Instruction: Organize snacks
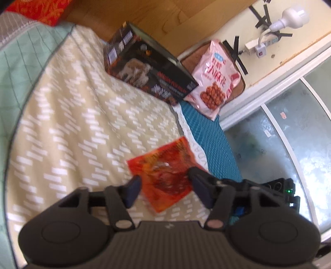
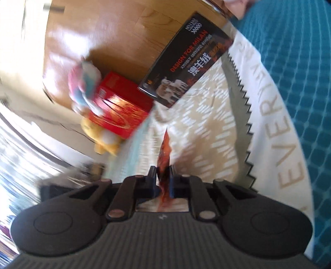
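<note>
- On the bed, left wrist view: red snack packet [image 1: 165, 173] seen flat-on above the beige patterned blanket [image 1: 72, 124], between the spread fingers [image 1: 133, 190] of the left gripper [image 1: 165, 186]; whether they touch it cannot be told.
- Right wrist view: same red snack packet [image 2: 164, 157] seen edge-on, pinched between the pressed-together fingers [image 2: 151, 178] of the right gripper [image 2: 163, 182].
- Only the left view shows a pink snack bag [image 1: 215, 80] with round brown snacks printed on it, lying on a brown mat [image 1: 190, 58] just beside the black box [image 1: 144, 68], and a power strip [image 1: 266, 43] on the cream surface beyond.
- Only the right view shows a red box [image 2: 122, 105] near the black box [image 2: 186, 62], with a yellow plush toy [image 2: 103, 138] and a pink plush toy [image 2: 84, 91], both blurred.
- Teal mattress [image 1: 206, 128] borders the blanket; a white cloth [image 2: 275, 124] with tan lettering lies over it.
- Wooden headboard [image 1: 144, 14] behind the boxes.
</note>
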The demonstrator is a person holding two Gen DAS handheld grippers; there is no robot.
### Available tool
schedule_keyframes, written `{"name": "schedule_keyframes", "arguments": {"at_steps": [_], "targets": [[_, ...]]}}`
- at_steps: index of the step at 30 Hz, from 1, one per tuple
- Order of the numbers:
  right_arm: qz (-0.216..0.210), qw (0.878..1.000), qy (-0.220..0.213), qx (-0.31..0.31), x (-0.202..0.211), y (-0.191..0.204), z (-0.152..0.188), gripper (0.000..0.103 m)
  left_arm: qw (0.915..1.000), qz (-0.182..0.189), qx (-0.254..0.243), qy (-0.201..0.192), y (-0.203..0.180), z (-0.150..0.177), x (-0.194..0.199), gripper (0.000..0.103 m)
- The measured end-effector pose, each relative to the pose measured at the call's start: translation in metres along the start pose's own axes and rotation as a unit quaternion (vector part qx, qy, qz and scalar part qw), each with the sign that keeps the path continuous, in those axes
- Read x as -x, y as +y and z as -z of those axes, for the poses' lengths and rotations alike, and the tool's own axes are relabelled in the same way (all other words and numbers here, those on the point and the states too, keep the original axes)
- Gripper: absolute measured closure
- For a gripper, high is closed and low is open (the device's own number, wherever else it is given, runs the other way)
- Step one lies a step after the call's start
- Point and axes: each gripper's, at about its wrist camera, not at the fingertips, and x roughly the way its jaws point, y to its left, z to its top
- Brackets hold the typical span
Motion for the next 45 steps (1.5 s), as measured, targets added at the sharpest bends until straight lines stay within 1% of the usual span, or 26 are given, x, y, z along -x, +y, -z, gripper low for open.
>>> {"name": "schedule_keyframes", "arguments": {"at_steps": [1,2,4,6,7,8,9,12,14,16,18,20,24,26,27,28,29,30,31,32,33,35,37,39,42,45], "targets": [[-0.015,1.0,-0.002,-0.012,0.002,0.0,-0.001,0.089,1.0,-0.003,-0.001,-0.003,-0.001,-0.001,0.002,0.036],[-0.03,0.999,-0.003,-0.023,0.003,0.0,-0.003,0.089,1.0,0.0,0.001,-0.004,-0.001,-0.002,0.004,0.035],[-0.058,0.998,-0.004,-0.036,0.005,0.002,-0.007,0.089,0.9998,0.019,0.01,-0.003,-0.001,-0.003,0.005,0.035],[-0.075,0.996,-0.001,-0.039,0.003,0.008,-0.009,0.089,0.9994,0.033,0.01,-0.01,-0.006,-0.006,0.007,0.047],[-0.077,0.996,0.002,-0.036,0.001,0.012,-0.011,0.089,0.9992,0.038,0.006,-0.013,-0.008,-0.009,0.008,0.061],[-0.073,0.997,0.002,-0.028,0.0,0.015,-0.013,0.089,0.999,0.043,0.004,-0.016,-0.011,-0.013,0.009,0.067],[-0.066,0.998,-0.003,-0.018,-0.002,0.02,-0.015,0.089,0.9992,0.033,0.0,-0.024,-0.013,-0.017,0.011,0.07],[-0.055,0.998,-0.004,0.012,-0.005,0.033,-0.029,0.089,0.9991,0.023,-0.016,-0.031,-0.019,-0.036,0.011,0.072],[-0.037,0.997,-0.019,0.065,-0.009,0.05,-0.041,0.089,0.9985,0.013,-0.036,-0.039,-0.03,-0.055,0.009,0.072],[-0.01,0.99,-0.046,0.135,-0.011,0.073,-0.056,0.088,0.9964,0.0,-0.07,-0.049,-0.046,-0.077,0.003,0.072],[0.016,0.98,-0.074,0.184,-0.015,0.089,-0.072,0.087,0.9935,-0.012,-0.097,-0.058,-0.061,-0.102,-0.009,0.071],[0.039,0.969,-0.098,0.225,-0.02,0.095,-0.093,0.087,0.9908,-0.025,-0.117,-0.064,-0.073,-0.127,-0.026,0.07],[0.094,0.953,-0.131,0.258,-0.042,0.09,-0.131,0.084,0.986,-0.059,-0.141,-0.067,-0.087,-0.168,-0.074,0.07],[0.131,0.94,-0.146,0.279,-0.06,0.083,-0.142,0.083,0.9845,-0.079,-0.141,-0.068,-0.085,-0.18,-0.098,0.07],[0.15,0.931,-0.152,0.295,-0.065,0.079,-0.145,0.08,0.983,-0.093,-0.141,-0.073,-0.083,-0.185,-0.108,0.07],[0.177,0.918,-0.163,0.315,-0.071,0.077,-0.145,0.074,0.9803,-0.112,-0.143,-0.078,-0.081,-0.187,-0.117,0.067],[0.209,0.9,-0.175,0.34,-0.075,0.078,-0.143,0.07,0.9776,-0.129,-0.145,-0.082,-0.08,-0.188,-0.124,0.066],[0.238,0.879,-0.195,0.365,-0.075,0.079,-0.139,0.061,0.9764,-0.137,-0.144,-0.085,-0.078,-0.187,-0.127,0.066],[0.245,0.867,-0.214,0.377,-0.069,0.079,-0.134,0.054,0.9767,-0.135,-0.142,-0.088,-0.076,-0.184,-0.125,0.065],[0.237,0.865,-0.227,0.38,-0.059,0.077,-0.131,0.053,0.9773,-0.128,-0.143,-0.091,-0.074,-0.18,-0.12,0.064],[0.227,0.869,-0.229,0.376,-0.05,0.076,-0.128,0.053,0.976,-0.126,-0.15,-0.096,-0.074,-0.175,-0.115,0.063],[0.212,0.879,-0.217,0.369,-0.036,0.073,-0.118,0.053,0.9685,-0.143,-0.17,-0.112,-0.077,-0.16,-0.099,0.06],[0.219,0.88,-0.194,0.375,-0.029,0.073,-0.1,0.053,0.9615,-0.158,-0.189,-0.122,-0.079,-0.14,-0.083,0.057],[0.23,0.879,-0.172,0.38,-0.028,0.076,-0.077,0.053,0.9569,-0.169,-0.199,-0.128,-0.08,-0.121,-0.068,0.054],[0.232,0.89,-0.143,0.366,-0.025,0.08,-0.042,0.053,0.9502,-0.193,-0.211,-0.123,-0.084,-0.088,-0.053,0.053],[0.241,0.894,-0.134,0.353,-0.019,0.081,-0.012,0.052,0.9405,-0.237,-0.219,-0.107,-0.087,-0.055,-0.048,0.05]]}}
